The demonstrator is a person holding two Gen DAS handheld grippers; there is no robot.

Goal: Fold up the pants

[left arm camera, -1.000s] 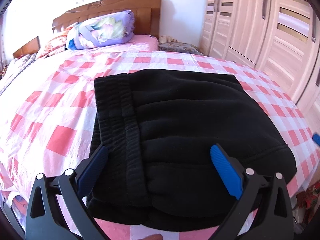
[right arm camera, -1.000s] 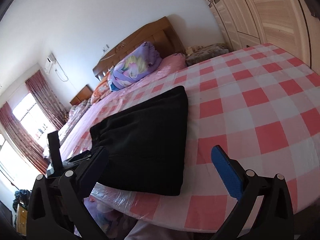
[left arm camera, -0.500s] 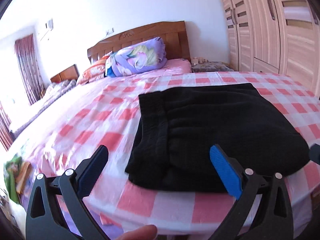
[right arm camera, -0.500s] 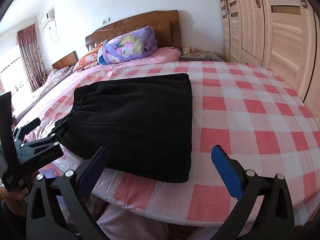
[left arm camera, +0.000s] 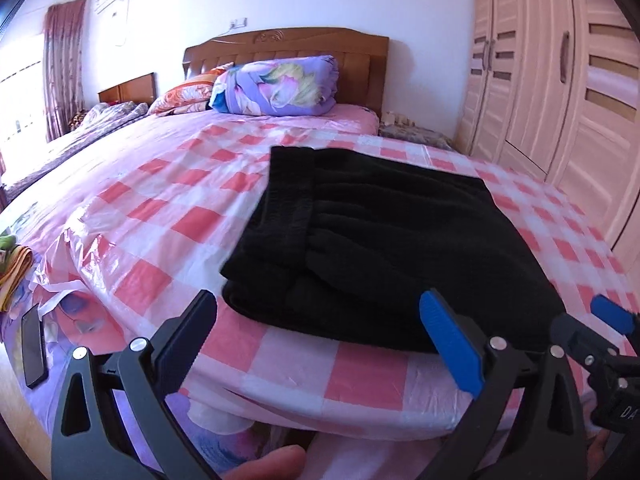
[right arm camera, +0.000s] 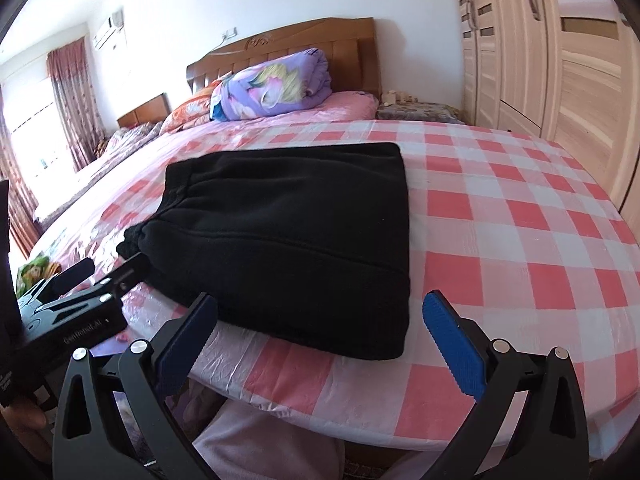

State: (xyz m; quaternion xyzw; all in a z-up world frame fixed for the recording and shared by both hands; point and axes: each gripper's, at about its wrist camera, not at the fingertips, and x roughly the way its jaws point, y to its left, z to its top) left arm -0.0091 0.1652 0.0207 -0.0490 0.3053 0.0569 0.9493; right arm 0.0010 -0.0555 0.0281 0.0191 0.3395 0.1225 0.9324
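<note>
The black pants [left arm camera: 384, 240] lie folded in a thick rectangle on the pink checked bed sheet [left arm camera: 160, 208], near the bed's front edge; they also show in the right wrist view [right arm camera: 292, 232]. My left gripper [left arm camera: 320, 340] is open and empty, held off the bed's front edge, apart from the pants. My right gripper [right arm camera: 320, 344] is open and empty, also back from the front edge. Each gripper shows in the other's view: the right one at the far right [left arm camera: 600, 344], the left one at the left [right arm camera: 88, 296].
A wooden headboard [left arm camera: 288, 44] with a purple rolled quilt [left arm camera: 276, 88] stands at the far end. Wardrobe doors [left arm camera: 560, 80] line the right side. A phone [left arm camera: 32, 344] and cloths lie on the floor at the left.
Both grippers have pulled back from the pants to beyond the bed's front edge. The pants stay folded and still on the sheet.
</note>
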